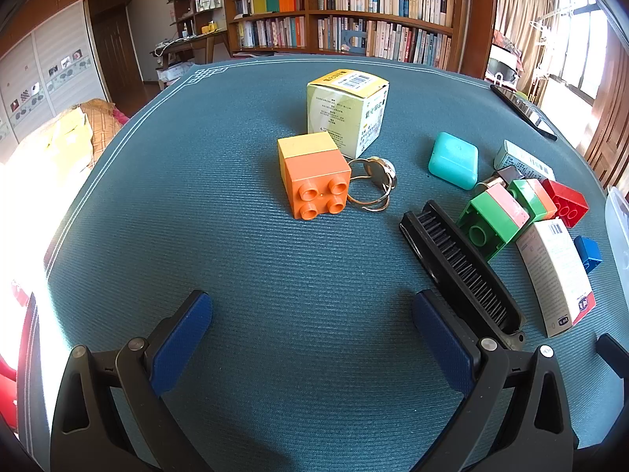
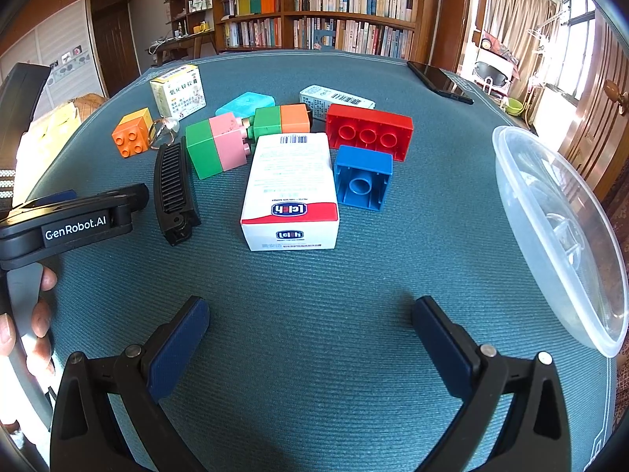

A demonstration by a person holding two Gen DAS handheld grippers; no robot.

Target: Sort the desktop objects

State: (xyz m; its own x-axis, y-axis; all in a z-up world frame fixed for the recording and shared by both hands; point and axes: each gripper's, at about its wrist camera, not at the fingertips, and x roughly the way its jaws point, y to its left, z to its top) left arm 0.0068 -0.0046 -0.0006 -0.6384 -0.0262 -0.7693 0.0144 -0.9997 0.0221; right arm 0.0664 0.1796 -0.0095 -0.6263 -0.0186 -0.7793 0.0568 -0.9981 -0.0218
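Observation:
My left gripper (image 1: 312,306) is open and empty above the teal mat, short of an orange and yellow brick (image 1: 312,175) with a key ring (image 1: 373,185) beside it. A black comb (image 1: 460,263) lies by its right finger. My right gripper (image 2: 310,314) is open and empty, just short of a white and red box (image 2: 291,190). Beyond it lie a blue brick (image 2: 363,177), a red brick (image 2: 369,129), a green and pink brick (image 2: 216,149), a green and orange brick (image 2: 281,120) and the comb (image 2: 173,188).
A clear plastic bowl (image 2: 558,228) sits at the right edge. A yellow-green medicine box (image 1: 346,112), a turquoise case (image 1: 454,159), another white carton (image 2: 336,98) and a black phone (image 2: 438,76) lie farther back. The left gripper's body (image 2: 74,224) and hand are at the right view's left.

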